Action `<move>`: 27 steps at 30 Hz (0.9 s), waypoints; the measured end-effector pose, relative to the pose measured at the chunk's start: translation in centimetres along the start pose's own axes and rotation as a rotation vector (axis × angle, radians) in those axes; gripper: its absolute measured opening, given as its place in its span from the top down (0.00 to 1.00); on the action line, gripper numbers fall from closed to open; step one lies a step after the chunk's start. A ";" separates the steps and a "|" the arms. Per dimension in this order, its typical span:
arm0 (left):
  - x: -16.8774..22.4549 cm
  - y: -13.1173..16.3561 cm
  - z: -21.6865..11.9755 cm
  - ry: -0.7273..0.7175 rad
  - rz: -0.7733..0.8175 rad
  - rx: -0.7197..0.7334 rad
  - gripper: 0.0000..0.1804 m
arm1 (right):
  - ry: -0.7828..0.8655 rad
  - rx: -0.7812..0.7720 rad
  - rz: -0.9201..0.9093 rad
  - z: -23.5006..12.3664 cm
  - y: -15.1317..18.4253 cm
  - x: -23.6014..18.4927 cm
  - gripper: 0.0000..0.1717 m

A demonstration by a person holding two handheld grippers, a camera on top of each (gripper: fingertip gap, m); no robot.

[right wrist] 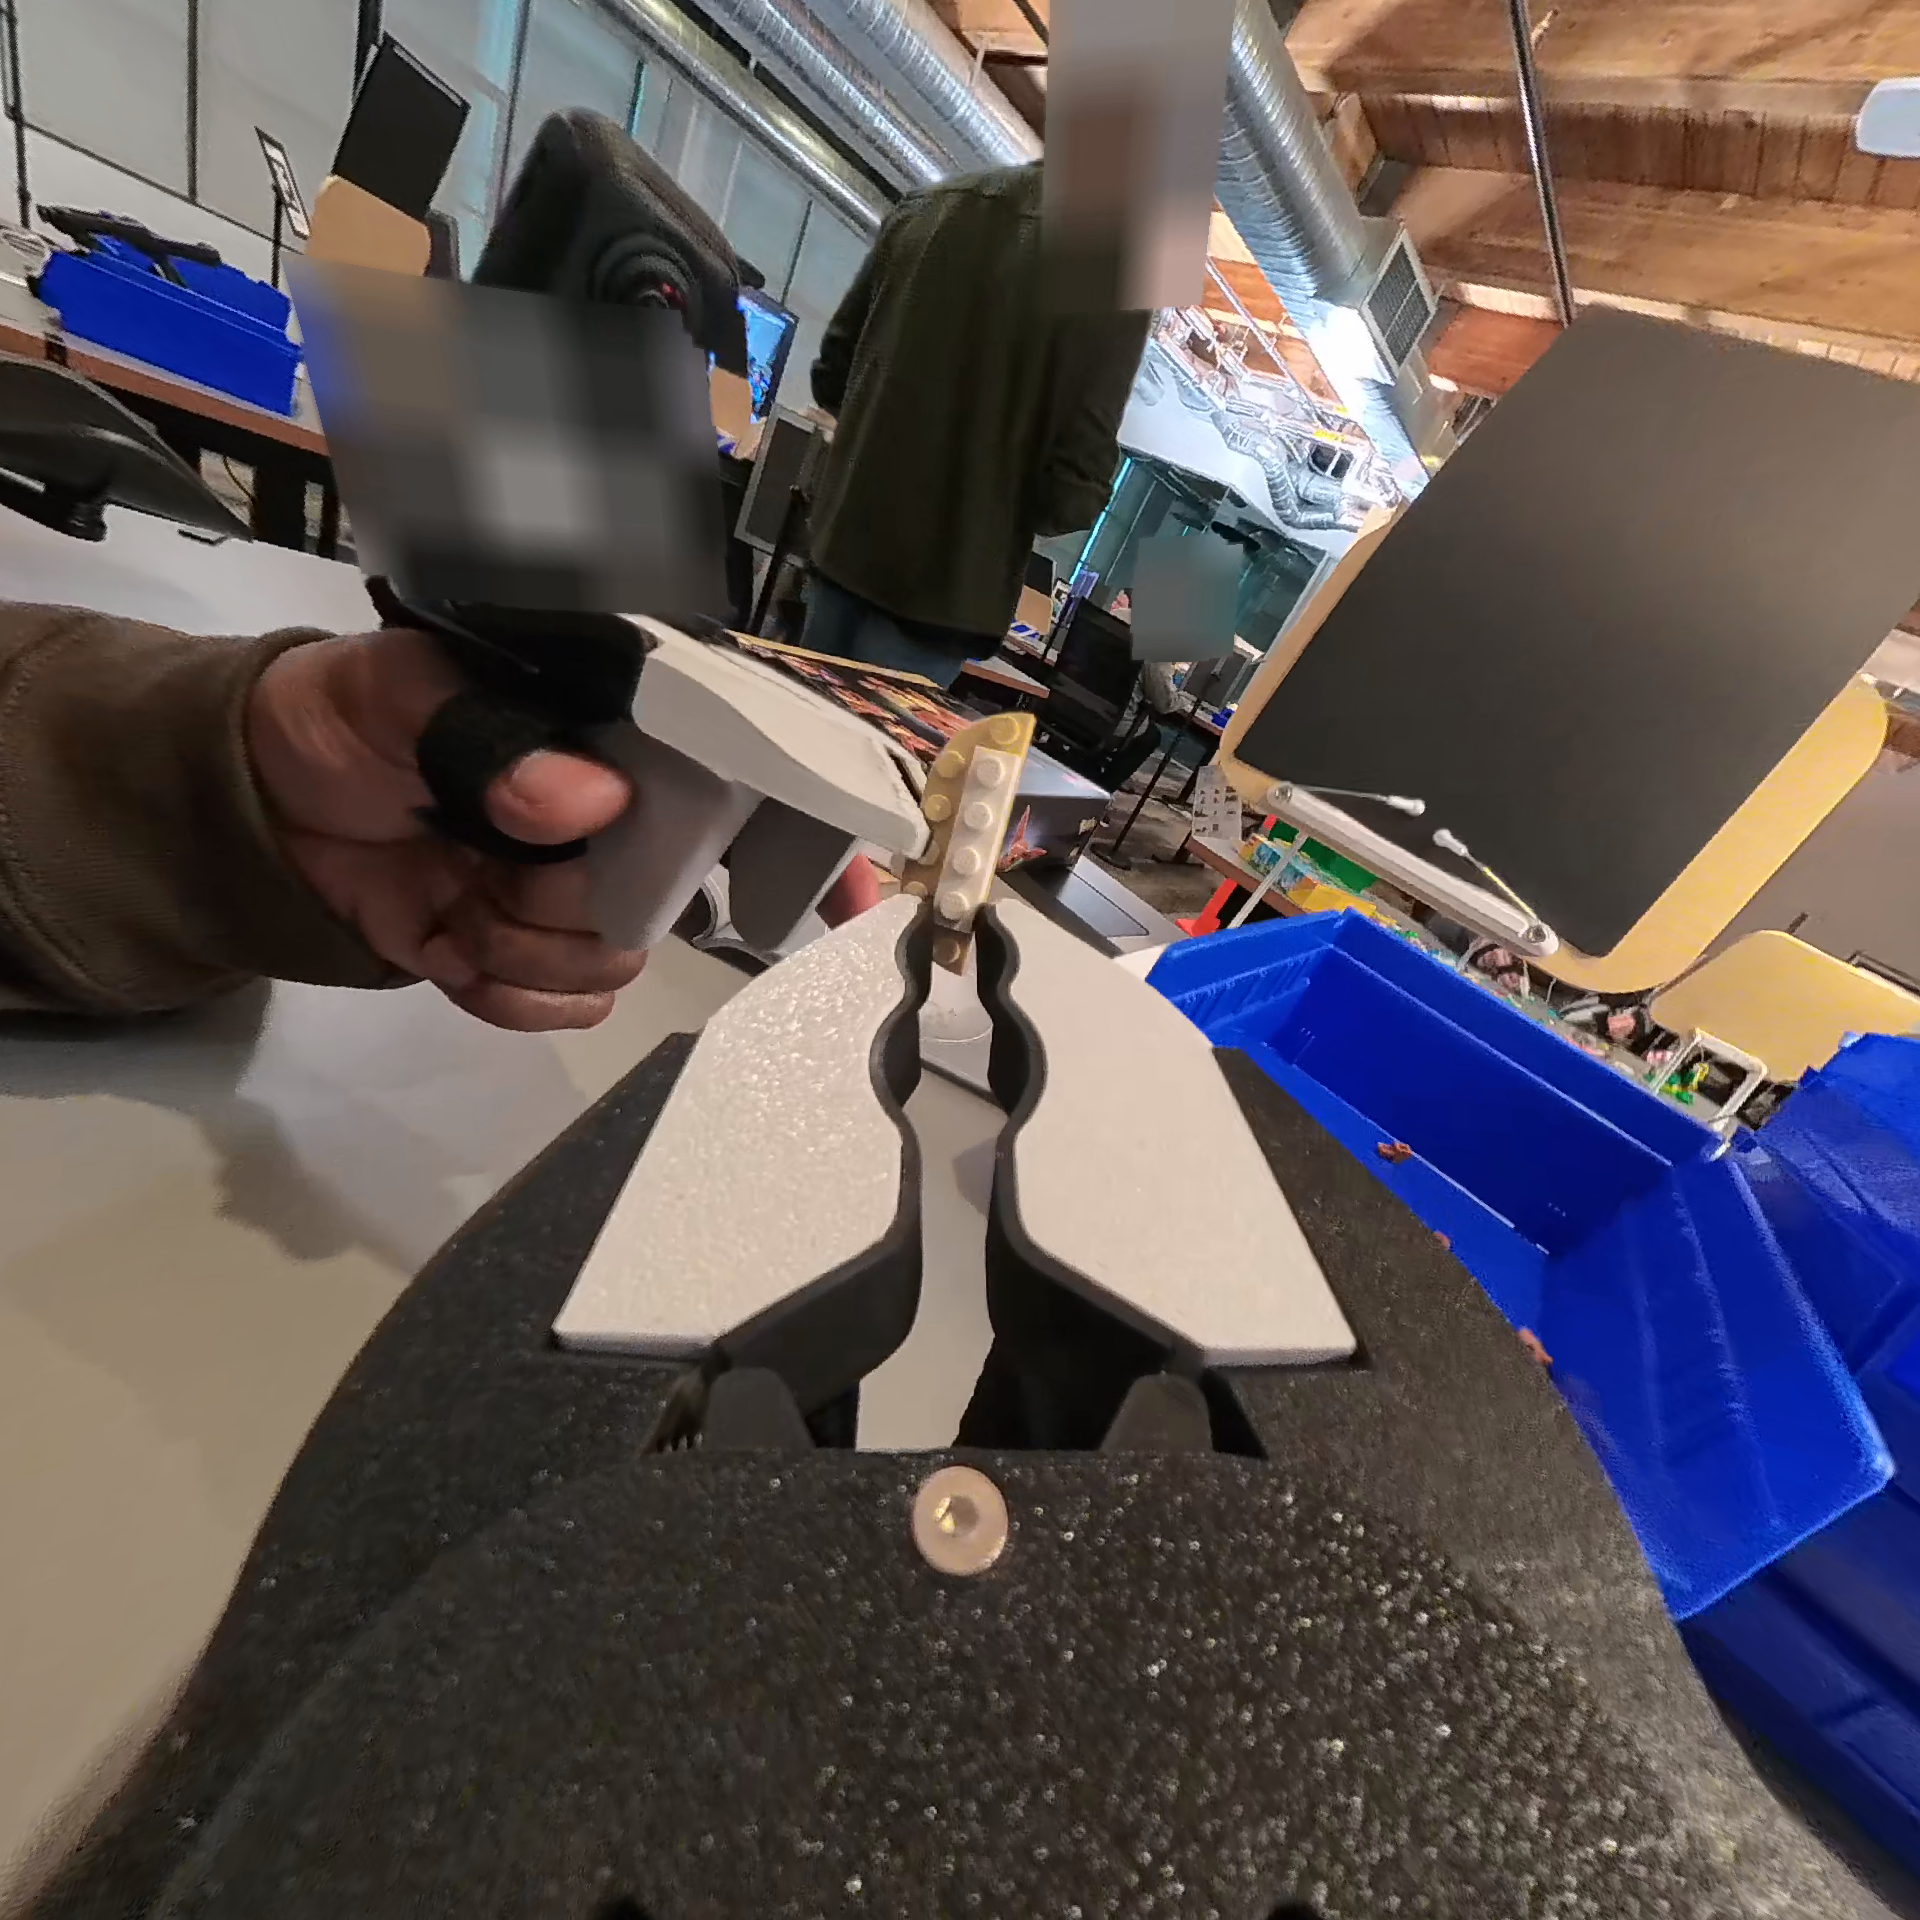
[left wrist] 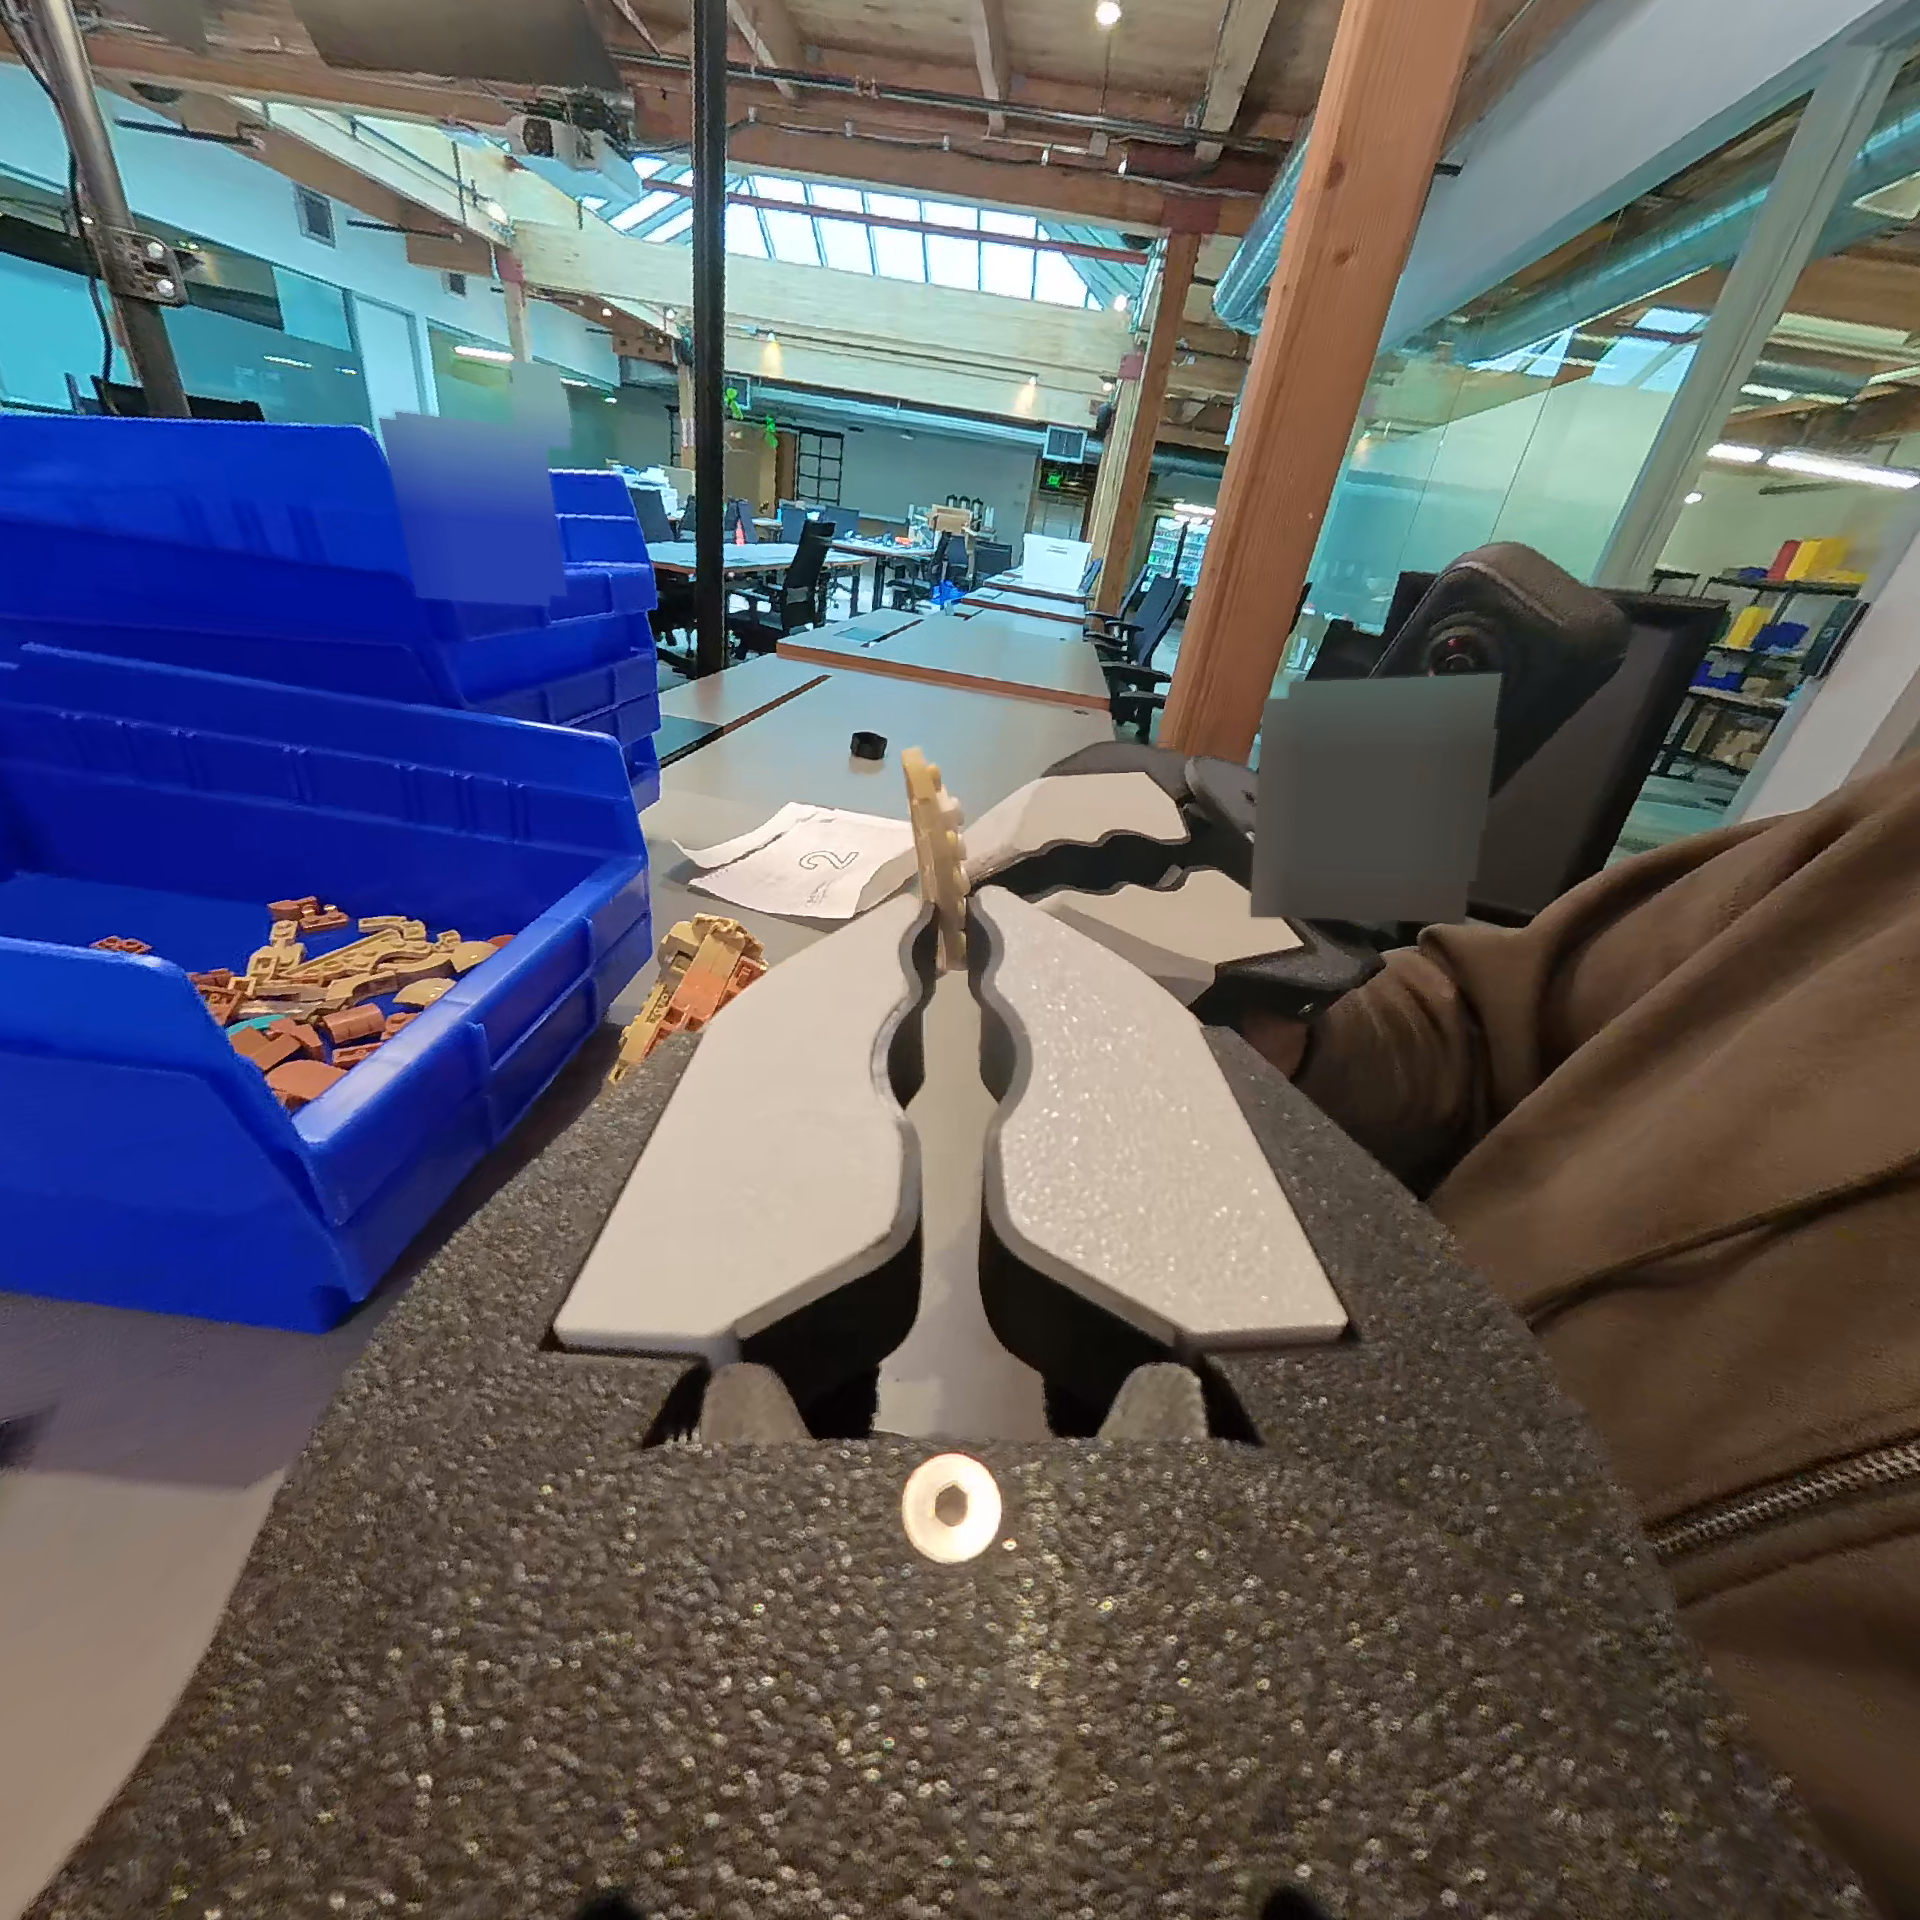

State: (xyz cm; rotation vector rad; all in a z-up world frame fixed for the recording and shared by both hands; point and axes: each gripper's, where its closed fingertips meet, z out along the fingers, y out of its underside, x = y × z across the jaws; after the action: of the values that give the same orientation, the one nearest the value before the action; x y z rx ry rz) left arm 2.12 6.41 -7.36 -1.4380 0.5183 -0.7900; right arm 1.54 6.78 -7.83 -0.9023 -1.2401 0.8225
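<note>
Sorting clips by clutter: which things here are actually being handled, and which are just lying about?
Handled:
- tan studded plate carrying a white studded strip
- left gripper and right gripper, the fingers of both pinching that plate

Lying about:
- blue bin of loose pieces
- part-built tan and orange model
- printed sheets
- black ring
- second blue bin

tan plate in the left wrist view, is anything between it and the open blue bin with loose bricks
Nothing visible at its height. The tan plate is up in the air, clamped by the left gripper and right gripper. Only a small brick assembly lies lower, beside the blue bin.
</note>
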 end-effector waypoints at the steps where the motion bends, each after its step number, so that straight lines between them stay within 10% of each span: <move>1: -0.2 0.2 0.1 -0.012 0.006 -0.009 0.97 | 0.004 -0.007 0.007 0.0 0.2 0.0 0.95; 27: -0.6 1.5 -0.1 -0.006 -0.006 -0.093 0.97 | 0.039 -0.099 -0.139 0.2 1.0 -0.5 0.95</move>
State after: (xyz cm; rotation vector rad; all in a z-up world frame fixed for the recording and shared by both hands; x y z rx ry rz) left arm 1.91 6.73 -8.95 -1.5277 0.5527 -0.7745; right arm 1.20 6.81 -8.94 -0.8966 -1.3027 0.6356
